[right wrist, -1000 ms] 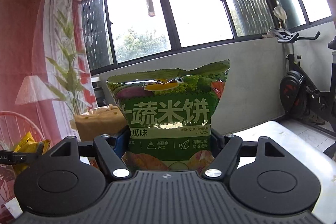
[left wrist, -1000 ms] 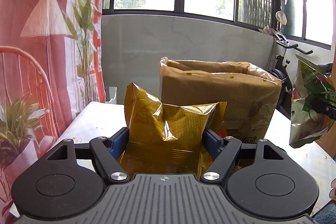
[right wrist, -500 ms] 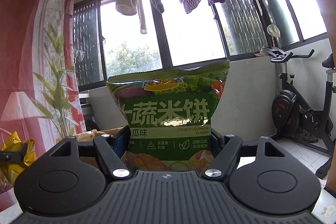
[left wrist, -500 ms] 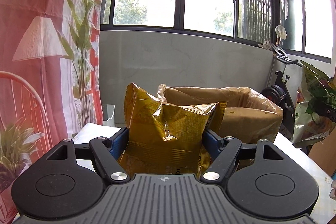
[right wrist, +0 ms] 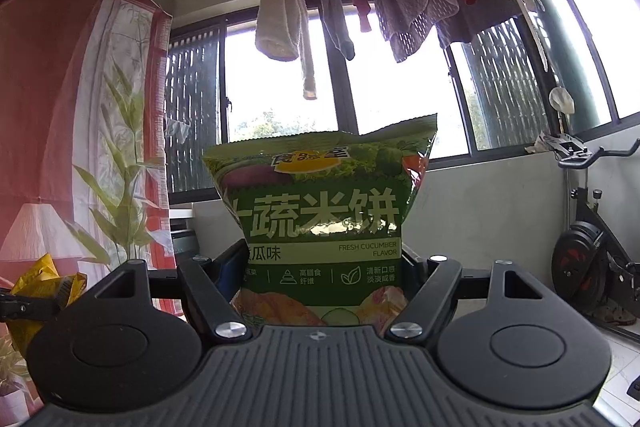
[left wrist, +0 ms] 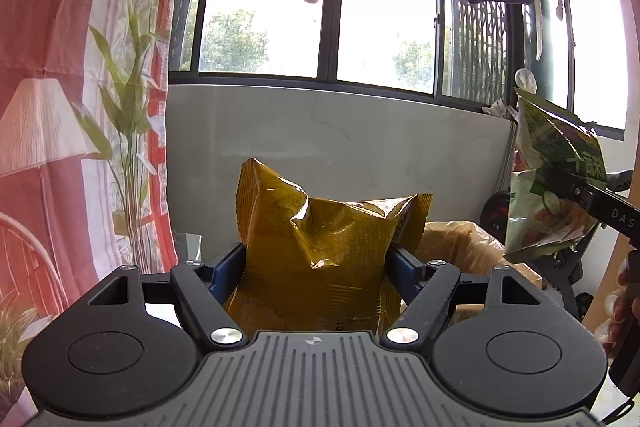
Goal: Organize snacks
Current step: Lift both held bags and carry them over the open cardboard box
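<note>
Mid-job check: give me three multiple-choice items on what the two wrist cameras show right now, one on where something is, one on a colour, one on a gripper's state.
1. In the left wrist view, where is the lined cardboard box?
A. behind the held bag, to its right
B. hanging from the clothes rail
C. between the gripper fingers

2. What colour is the snack bag in the left gripper?
A. blue
B. golden yellow
C. white

3. What is the state of the right gripper?
A. open and empty
B. shut on a towel
C. shut on the green rice cracker bag

Answers:
1 A: the box's plastic-lined rim shows just past the yellow bag's right edge.
2 B: the crinkled foil between the fingers is golden yellow.
3 C: both fingers press the sides of the green bag printed "FRESH CUCUMBER FLAVOR".
</note>
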Action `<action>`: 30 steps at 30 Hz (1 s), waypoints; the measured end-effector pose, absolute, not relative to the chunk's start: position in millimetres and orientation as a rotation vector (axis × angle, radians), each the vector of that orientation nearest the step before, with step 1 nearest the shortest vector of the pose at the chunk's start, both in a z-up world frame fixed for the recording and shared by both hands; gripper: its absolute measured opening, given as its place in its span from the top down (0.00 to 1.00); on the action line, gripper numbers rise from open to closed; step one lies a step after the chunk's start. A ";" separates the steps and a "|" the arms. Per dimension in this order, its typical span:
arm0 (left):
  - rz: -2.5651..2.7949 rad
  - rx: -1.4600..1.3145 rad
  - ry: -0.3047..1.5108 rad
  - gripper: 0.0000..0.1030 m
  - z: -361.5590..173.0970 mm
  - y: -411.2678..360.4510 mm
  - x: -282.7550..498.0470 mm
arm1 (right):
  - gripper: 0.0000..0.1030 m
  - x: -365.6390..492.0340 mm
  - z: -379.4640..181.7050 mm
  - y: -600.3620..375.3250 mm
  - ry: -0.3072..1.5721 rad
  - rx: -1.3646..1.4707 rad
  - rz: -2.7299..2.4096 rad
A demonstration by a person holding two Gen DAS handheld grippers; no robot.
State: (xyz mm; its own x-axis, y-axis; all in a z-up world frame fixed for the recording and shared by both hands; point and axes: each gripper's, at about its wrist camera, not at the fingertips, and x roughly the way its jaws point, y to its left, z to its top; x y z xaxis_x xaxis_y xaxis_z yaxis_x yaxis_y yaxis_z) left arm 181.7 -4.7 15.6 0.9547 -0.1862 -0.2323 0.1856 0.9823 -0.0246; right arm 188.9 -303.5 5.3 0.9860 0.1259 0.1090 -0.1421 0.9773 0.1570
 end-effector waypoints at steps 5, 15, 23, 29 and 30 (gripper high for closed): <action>-0.215 -0.012 0.225 0.24 24.6 -13.5 211.6 | 0.28 228.0 3.4 -285.7 -0.054 0.109 0.173; -0.256 -0.036 0.221 0.24 32.0 -45.6 277.1 | 0.28 268.5 -25.7 -276.4 0.110 0.165 0.164; -0.213 -0.048 0.231 0.24 26.5 -56.9 304.2 | 0.29 276.9 -22.9 -268.0 0.062 0.131 0.182; -0.204 -0.044 0.263 0.24 17.8 -56.6 312.8 | 0.29 296.1 -32.5 -261.5 0.143 0.118 0.218; -0.207 -0.043 0.274 0.24 15.6 -56.9 315.4 | 0.29 300.1 -35.6 -262.0 0.177 0.127 0.215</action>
State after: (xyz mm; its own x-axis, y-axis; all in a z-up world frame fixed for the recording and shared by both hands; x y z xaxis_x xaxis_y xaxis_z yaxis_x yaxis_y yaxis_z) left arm 315.4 -56.9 15.6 0.9416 -0.2085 -0.2642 0.1970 0.9779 -0.0699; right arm 300.1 -262.0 -35.6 0.9616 0.2225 -0.1608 -0.2001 0.9691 0.1443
